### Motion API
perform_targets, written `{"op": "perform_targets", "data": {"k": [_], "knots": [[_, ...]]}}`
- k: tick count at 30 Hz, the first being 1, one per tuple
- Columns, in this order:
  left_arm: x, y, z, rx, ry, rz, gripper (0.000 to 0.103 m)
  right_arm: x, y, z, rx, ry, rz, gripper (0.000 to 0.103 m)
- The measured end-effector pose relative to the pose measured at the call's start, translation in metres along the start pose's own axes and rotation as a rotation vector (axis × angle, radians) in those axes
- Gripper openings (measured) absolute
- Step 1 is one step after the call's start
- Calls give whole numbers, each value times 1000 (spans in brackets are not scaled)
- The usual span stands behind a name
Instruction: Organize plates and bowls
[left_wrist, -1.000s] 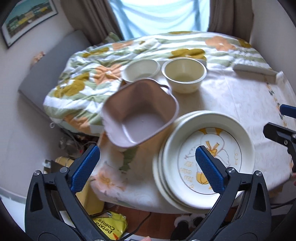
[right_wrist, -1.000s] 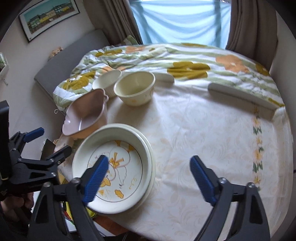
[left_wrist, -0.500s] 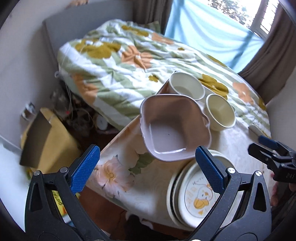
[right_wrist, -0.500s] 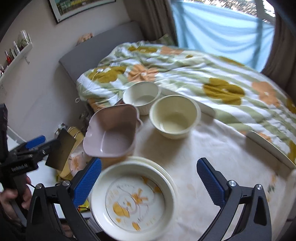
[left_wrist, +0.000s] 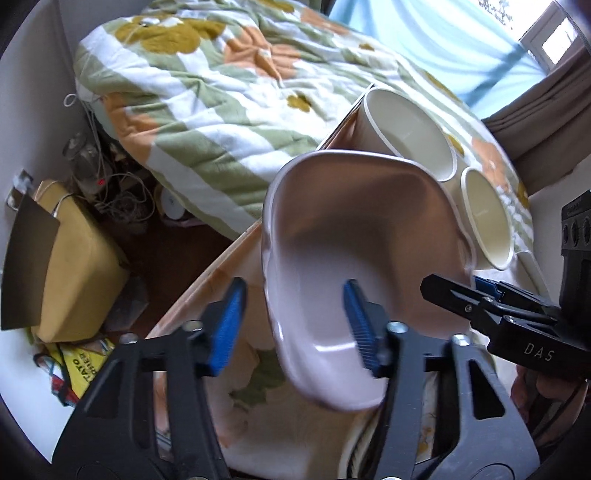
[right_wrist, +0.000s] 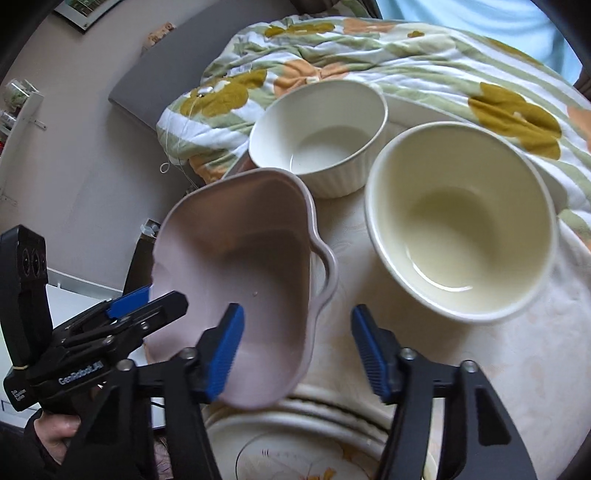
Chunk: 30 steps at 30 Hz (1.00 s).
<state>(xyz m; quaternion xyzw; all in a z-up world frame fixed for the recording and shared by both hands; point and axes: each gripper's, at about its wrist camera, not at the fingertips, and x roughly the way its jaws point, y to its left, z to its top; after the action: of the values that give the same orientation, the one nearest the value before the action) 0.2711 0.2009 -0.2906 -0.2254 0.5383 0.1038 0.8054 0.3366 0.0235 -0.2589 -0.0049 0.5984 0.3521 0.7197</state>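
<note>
A pink square bowl with a side handle sits tilted at the table's near-left corner. My left gripper straddles its left rim, one finger inside the bowl and one outside. The jaws are closing and the pads stand clear of the rim. My right gripper straddles the handle-side rim of the pink bowl the same way, also closing without touching. Behind it stand a white ribbed bowl and a cream bowl. A stack of cream plates lies just under my right gripper.
A floral blanket covers the bed behind the table. Left of the table edge, on the floor, are a brown cardboard box, cables and a yellow bag. The white tablecloth lies to the right of the bowls.
Both grippers have come down and in toward the pink bowl, which now fills each view. Their jaws, wide apart before, have narrowed around opposite rims of it.
</note>
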Motion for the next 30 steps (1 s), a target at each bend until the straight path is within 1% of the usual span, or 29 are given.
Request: {"op": "perform_targets", "data": {"k": [1,2,3,4,5,7,10,13,22,25,30], "knots": [[6,0,2,2,13,-5,33,4,-1,1,4,3,-2,42],[11,1,3,2,24,-12,28,8,-1,3,6,10,-7,33],[14,1,4,2,33,-18,21,10,-2,3,10,17,-9,31],[18,2,6,4,40,-18,15,13,-3,4,14,24,-12,28],[21,2,7,8,43,-18,13,16,-3,5,10,28,-18,22],[23,3,8,18,41,-15,10,18,-3,6,-3,28,-33,16],[24,4,10,33,39,-10,9,19,-1,7,-12,25,-49,14],[20,4,11,49,29,-5,9,19,1,6,-11,22,-54,14],[-14,-6,2,105,-25,19,9,-2,10,-1,-14,-30,-41,14],[-34,-18,-2,138,-53,19,9,-22,14,-7,-15,-69,-35,14],[-69,-55,-16,188,-86,6,9,-69,12,-28,-4,-148,-41,14]]}}
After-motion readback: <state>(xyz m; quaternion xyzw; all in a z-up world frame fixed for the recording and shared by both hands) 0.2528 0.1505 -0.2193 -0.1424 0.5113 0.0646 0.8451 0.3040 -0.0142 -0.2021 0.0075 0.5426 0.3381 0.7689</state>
